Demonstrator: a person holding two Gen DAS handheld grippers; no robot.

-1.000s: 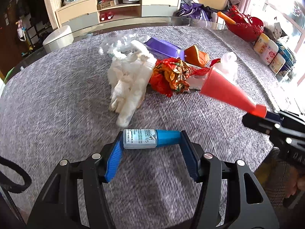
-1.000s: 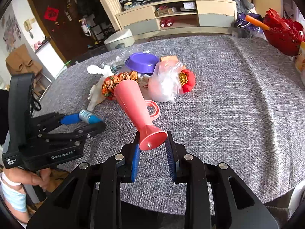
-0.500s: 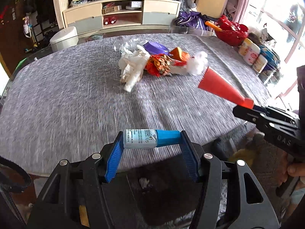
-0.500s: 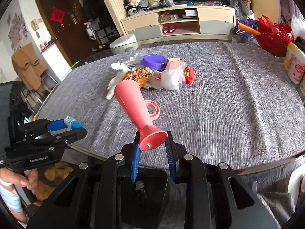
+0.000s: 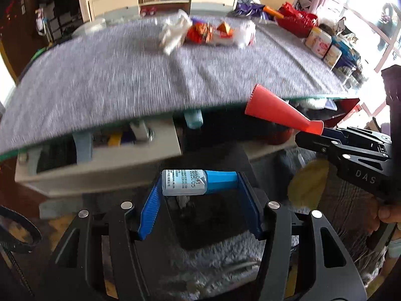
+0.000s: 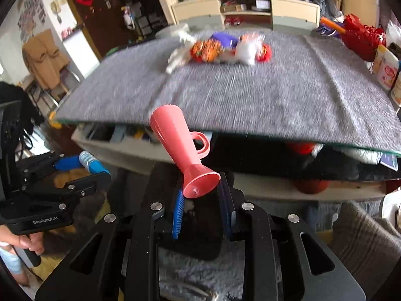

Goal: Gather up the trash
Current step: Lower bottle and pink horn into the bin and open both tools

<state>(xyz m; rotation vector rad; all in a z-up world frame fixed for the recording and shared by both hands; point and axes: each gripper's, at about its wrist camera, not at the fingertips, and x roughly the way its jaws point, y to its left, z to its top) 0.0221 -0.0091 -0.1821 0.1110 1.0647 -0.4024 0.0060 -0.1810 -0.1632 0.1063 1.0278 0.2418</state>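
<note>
Grippers both loaded: our left gripper point(image 5: 199, 195) clamps a small blue-capped bottle point(image 5: 198, 182) crosswise; our right gripper point(image 6: 200, 200) pinches a pink horn point(image 6: 181, 148) by its flared end. Both hang off the tabletop point(image 5: 100, 80) edge, above a dark bin point(image 5: 208, 220); remaining trash pile point(image 5: 208, 33) sits far across.

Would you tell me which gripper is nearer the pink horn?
Right. The right gripper is shut on the pink horn; the left gripper sits beside it holding a small bottle.
</note>
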